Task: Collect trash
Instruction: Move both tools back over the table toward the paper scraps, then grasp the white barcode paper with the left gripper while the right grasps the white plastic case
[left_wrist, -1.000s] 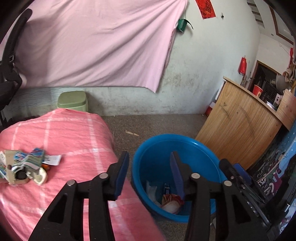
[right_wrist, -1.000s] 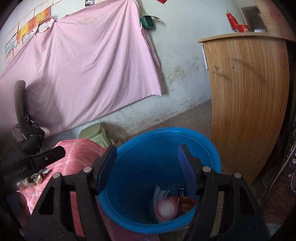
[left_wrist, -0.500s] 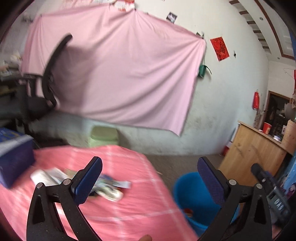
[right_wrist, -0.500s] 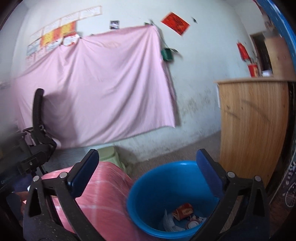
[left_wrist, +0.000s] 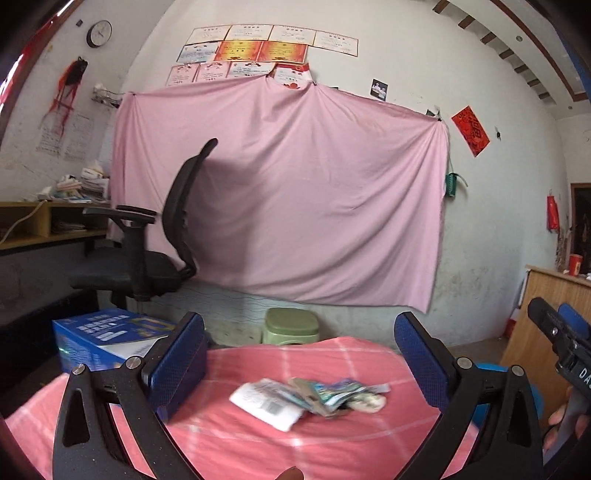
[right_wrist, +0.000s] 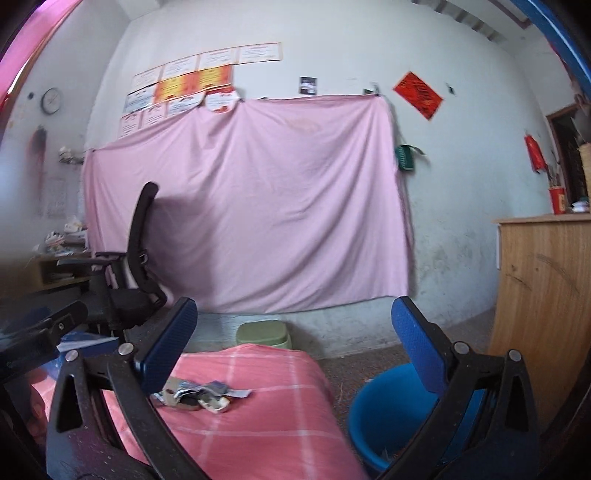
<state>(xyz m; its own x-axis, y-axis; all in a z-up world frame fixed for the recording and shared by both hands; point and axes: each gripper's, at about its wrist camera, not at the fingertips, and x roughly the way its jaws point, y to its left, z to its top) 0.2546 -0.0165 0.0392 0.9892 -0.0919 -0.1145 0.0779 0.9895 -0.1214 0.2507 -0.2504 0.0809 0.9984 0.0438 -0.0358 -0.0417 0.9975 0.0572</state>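
A small heap of trash (left_wrist: 314, 397), wrappers and a white packet, lies on the pink checked cloth (left_wrist: 258, 443) of the table. It also shows in the right wrist view (right_wrist: 201, 395). My left gripper (left_wrist: 301, 363) is open and empty, held above the table just short of the heap. My right gripper (right_wrist: 295, 347) is open and empty, to the right of the heap. The blue bucket (right_wrist: 391, 413) stands on the floor right of the table, partly behind my right finger; a sliver of it shows in the left wrist view (left_wrist: 491, 367).
A blue box (left_wrist: 99, 341) stands at the table's left. A black office chair (left_wrist: 147, 251) and a green stool (left_wrist: 291, 326) stand behind, before a pink sheet on the wall. A wooden counter (right_wrist: 543, 295) stands at the right.
Both grippers have lifted away from the bucket, opened wider and swung left toward the table. The trash heap now lies ahead of the left gripper.
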